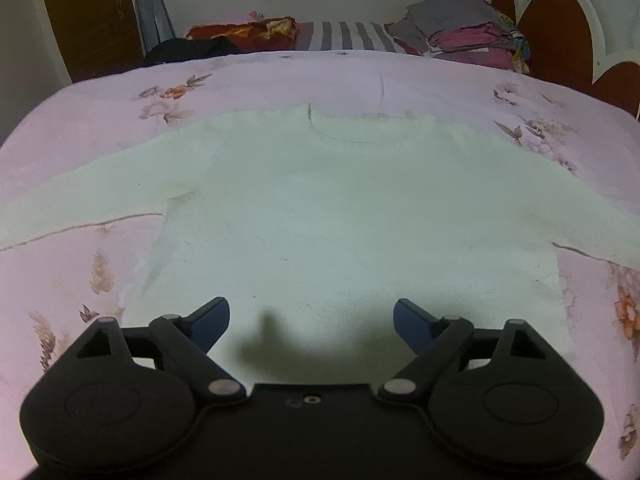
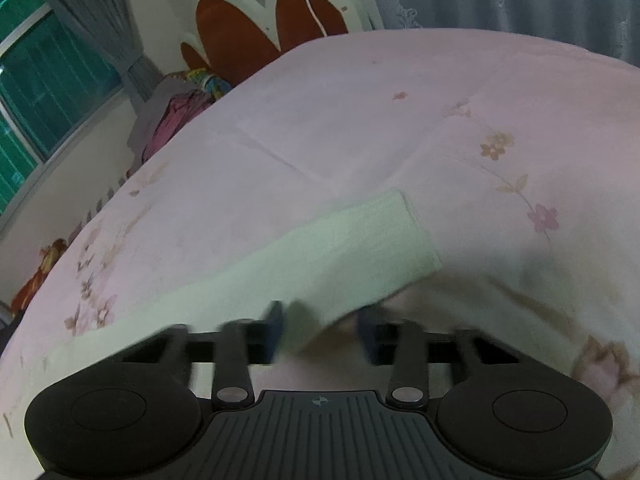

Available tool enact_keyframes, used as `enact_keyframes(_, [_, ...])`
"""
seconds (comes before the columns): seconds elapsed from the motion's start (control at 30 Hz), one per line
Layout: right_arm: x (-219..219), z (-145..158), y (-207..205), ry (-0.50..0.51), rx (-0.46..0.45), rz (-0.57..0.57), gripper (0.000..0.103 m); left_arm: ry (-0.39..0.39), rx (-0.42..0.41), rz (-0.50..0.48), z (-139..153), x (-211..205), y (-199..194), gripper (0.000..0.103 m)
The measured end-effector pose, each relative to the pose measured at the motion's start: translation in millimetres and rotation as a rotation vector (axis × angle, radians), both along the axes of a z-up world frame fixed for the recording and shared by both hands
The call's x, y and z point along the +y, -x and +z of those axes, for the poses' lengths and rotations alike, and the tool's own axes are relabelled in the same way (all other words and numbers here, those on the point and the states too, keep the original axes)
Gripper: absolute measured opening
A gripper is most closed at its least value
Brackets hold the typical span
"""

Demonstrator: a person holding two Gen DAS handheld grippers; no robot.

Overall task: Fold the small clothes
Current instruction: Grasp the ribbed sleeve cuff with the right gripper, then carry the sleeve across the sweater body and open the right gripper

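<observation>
White fleecy knit fills the left wrist view: a small long-sleeved sweater lies flat and face up on the bed, hem nearest, neckline farther off, both sleeves spread out to the sides. The left tongs hang just above the hem with their blue pads wide apart and nothing between them; their shadow falls on the cloth below.

In the right wrist view the right tongs are blurred, their pads parted with a clear gap. They sit at the lower edge of the right sleeve; whether a pad touches the cloth cannot be told. The cuff lies just ahead on the floral pink bedspread.

The step in hand looks like taking that sleeve to fold it across the body. To do it well, I would pinch close to the cuff, catching both layers, and carry the sleeve low so it lands straight. The left tongs could press the hem so the body does not drag. Plush fabric may bunch, so a slow pull suits it.

Beyond the neckline a stack of folded clothes sits by the headboard.
</observation>
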State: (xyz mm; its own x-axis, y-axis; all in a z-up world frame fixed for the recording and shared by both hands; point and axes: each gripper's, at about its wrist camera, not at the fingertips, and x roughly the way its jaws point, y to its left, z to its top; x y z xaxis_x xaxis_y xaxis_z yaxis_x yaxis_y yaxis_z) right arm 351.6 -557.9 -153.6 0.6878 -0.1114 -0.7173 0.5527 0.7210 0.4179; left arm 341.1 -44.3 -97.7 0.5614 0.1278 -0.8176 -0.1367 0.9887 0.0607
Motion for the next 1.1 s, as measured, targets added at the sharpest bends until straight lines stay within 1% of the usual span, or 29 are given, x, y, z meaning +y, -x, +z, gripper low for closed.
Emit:
enact_keyframes(0.03, [-2, -1, -4, -0.004, 0.0, -0.009, 0.015, -0.011, -0.001, -0.006, 0, -1, 1, 0.088])
enact_keyframes(0.07, [-5, -2, -6, -0.002, 0.003, -0.017, 0.014, -0.015, -0.001, -0.011, 0, -2, 2, 0.088])
enact_keyframes(0.13, [-4, -2, -7, 0.016, -0.001, -0.019, 0.005, -0.023, -0.005, -0.021, 2, -1, 3, 0.087])
enact_keyframes(0.17, [-4, -2, -10, 0.022, -0.002, -0.014, 0.003, -0.021, -0.011, -0.025, 4, 0, 4, 0.087])
enact_keyframes(0.23, [-1, 3, -8, 0.023, -0.029, -0.009, 0.002, -0.02, -0.016, -0.018, 7, 4, 4, 0.087])
enact_keyframes(0.33, [11, 18, -8, 0.057, -0.082, 0.023, 0.002, -0.017, -0.029, -0.001, 11, 12, 5, 0.087])
enact_keyframes(0.5, [50, 54, -14, 0.112, -0.18, 0.119, 0.002, -0.008, -0.041, 0.028, 16, 31, 10, 0.087])
enact_keyframes(0.6, [89, 75, -23, 0.112, -0.236, 0.2, 0.002, -0.006, -0.05, 0.035, 17, 45, 15, 0.087])
enact_keyframes(0.67, [124, 87, -30, 0.104, -0.268, 0.267, 0.002, -0.01, -0.061, 0.036, 18, 56, 18, 0.087])
enact_keyframes(0.77, [181, 98, -43, 0.106, -0.286, 0.364, 0.002, -0.012, -0.063, 0.024, 16, 71, 22, 0.087])
enact_keyframes(0.93, [285, 94, -69, 0.089, -0.266, 0.518, 0.002, -0.014, -0.063, 0.011, 15, 100, 23, 0.087])
enact_keyframes(1.03, [344, 82, -82, 0.072, -0.24, 0.599, 0.002, -0.026, -0.063, 0.012, 15, 115, 20, 0.087])
enact_keyframes(1.1, [380, 71, -88, 0.051, -0.209, 0.65, 0.002, -0.009, -0.068, 0.008, 15, 126, 18, 0.087])
